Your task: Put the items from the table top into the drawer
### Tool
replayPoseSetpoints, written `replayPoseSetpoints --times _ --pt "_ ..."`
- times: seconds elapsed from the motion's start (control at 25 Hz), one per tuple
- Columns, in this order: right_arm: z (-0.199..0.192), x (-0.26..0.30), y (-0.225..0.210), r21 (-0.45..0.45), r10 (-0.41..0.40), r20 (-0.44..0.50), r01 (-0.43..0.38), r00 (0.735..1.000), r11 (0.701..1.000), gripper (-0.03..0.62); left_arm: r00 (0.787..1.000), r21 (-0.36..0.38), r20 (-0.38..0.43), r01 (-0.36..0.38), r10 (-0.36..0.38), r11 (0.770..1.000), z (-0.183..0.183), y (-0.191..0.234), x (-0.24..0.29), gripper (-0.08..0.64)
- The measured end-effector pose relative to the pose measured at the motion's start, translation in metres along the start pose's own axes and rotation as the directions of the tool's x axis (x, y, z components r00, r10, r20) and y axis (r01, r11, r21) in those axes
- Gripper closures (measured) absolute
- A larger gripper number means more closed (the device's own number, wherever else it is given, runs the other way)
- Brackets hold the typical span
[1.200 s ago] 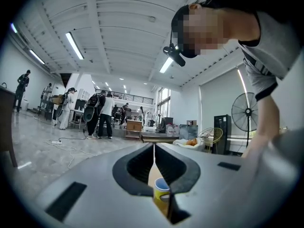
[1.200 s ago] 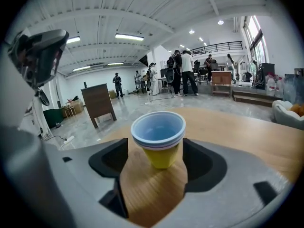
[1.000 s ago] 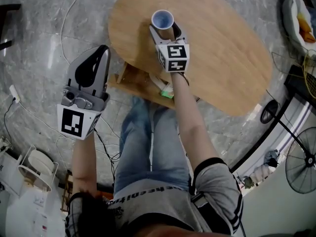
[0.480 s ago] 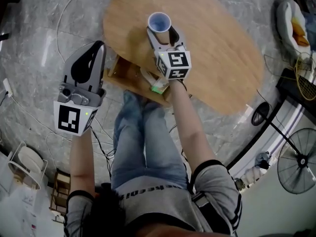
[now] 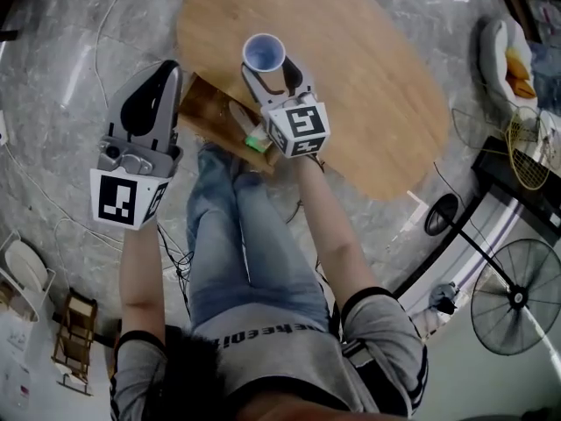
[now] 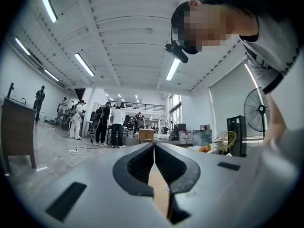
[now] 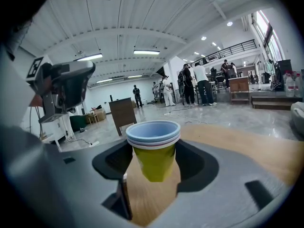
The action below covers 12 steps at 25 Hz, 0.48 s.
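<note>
A stack of nested cups point(image 7: 153, 146), yellow-green outside with pale blue rims, stands mouth up between the fingers of the right gripper point(image 5: 270, 67). The fingers have just been closing and now press its sides. Its base looks clear of the oval wooden tabletop point(image 5: 368, 103). The wooden drawer point(image 5: 206, 112) hangs open under the tabletop's near edge, with a small green-and-white item point(image 5: 256, 140) inside.

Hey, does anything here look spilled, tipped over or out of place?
Nothing stands out. The right gripper has just been closing its jaws on the stacked cups and holds them upright. No spill shows on the table, and the drawer under its edge stands open.
</note>
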State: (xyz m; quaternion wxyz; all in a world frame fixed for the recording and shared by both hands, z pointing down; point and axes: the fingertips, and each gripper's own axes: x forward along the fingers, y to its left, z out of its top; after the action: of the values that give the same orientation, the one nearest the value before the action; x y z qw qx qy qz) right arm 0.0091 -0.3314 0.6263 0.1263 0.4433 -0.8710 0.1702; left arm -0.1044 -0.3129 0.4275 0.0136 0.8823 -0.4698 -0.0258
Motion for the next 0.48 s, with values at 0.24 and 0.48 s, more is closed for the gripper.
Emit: replayPoseSetpoints --times 0.24,0.48 --pt "-0.007 -0.029 0.034 -0.011 0.083 -0.010 -0.083 0.996 0.996 0.311 0.997 0.006 0.031 -0.069 0.068 0.998 0.013 -0.019 -0.028 0.548" --pt "-0.022 -0.038 0.066 -0.052 0.164 -0.061 -0.167 0.985 0.985 0.311 0.990 0.013 0.061 -0.131 0.130 0.991 0.025 -0.027 -0.055 0.548"
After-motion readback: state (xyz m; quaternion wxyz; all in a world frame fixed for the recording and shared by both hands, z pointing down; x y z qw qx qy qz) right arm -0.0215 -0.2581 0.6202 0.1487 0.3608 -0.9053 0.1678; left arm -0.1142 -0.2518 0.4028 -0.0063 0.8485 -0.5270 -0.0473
